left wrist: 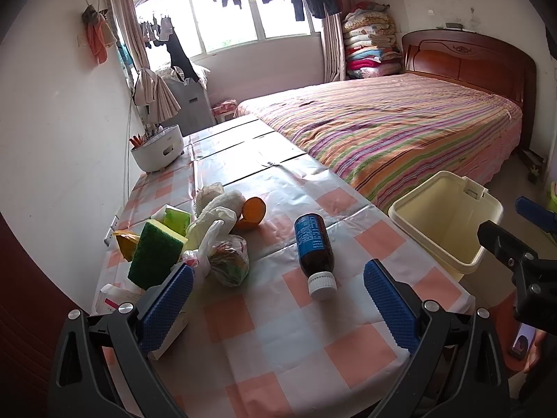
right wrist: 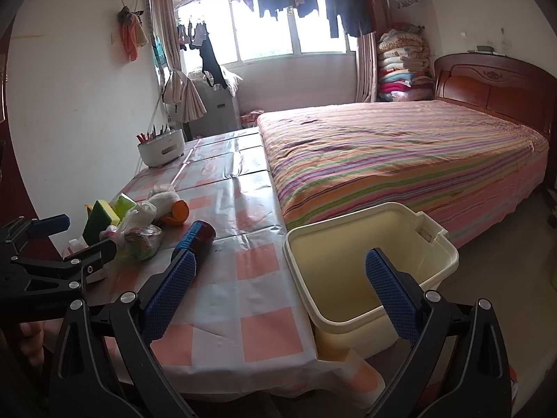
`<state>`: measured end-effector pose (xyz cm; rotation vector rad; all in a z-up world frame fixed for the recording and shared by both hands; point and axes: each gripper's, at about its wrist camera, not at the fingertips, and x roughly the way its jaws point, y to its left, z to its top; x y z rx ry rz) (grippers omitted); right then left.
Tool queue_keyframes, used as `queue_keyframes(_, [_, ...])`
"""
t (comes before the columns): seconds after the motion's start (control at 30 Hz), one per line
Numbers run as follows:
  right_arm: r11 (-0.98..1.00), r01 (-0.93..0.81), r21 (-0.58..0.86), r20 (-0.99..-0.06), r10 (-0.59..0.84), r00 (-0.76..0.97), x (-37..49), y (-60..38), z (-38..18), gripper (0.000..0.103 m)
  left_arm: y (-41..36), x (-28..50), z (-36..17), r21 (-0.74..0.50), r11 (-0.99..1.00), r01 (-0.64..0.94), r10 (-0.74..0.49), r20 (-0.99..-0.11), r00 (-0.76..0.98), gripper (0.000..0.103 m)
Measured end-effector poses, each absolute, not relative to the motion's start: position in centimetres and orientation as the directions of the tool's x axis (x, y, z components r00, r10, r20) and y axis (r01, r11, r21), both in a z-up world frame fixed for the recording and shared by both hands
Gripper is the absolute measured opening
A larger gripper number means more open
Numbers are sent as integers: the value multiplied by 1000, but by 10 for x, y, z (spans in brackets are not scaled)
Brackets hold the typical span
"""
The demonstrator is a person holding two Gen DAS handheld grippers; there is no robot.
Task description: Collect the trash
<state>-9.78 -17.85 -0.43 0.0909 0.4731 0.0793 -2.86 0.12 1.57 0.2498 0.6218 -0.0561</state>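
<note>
Both wrist views face the window, sharing table (left wrist: 278, 313), bin (right wrist: 369, 244) and bed (right wrist: 400, 146)

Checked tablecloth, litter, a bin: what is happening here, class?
A person holds two grippers, both open and empty. The left gripper hovers near the brown bottle with a white cap, lying on the checked table. The right gripper is by the empty cream plastic bin. Nothing is collected yet.

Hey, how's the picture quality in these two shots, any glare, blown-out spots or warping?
Left wrist view: the window is blown out white, the tablecloth carries a glossy sheen, and the bed edge bows from fisheye warping. Right wrist view: same overexposed window, dark corners, and the bin stays sharp.
</note>
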Motion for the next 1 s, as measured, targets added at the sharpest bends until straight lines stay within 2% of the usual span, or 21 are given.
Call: queue_keyframes(1.0, [989,-92,118,-457,136,879,-85,-164,-10,97,17,-23,13,220,971,88,59,-585,809,96])
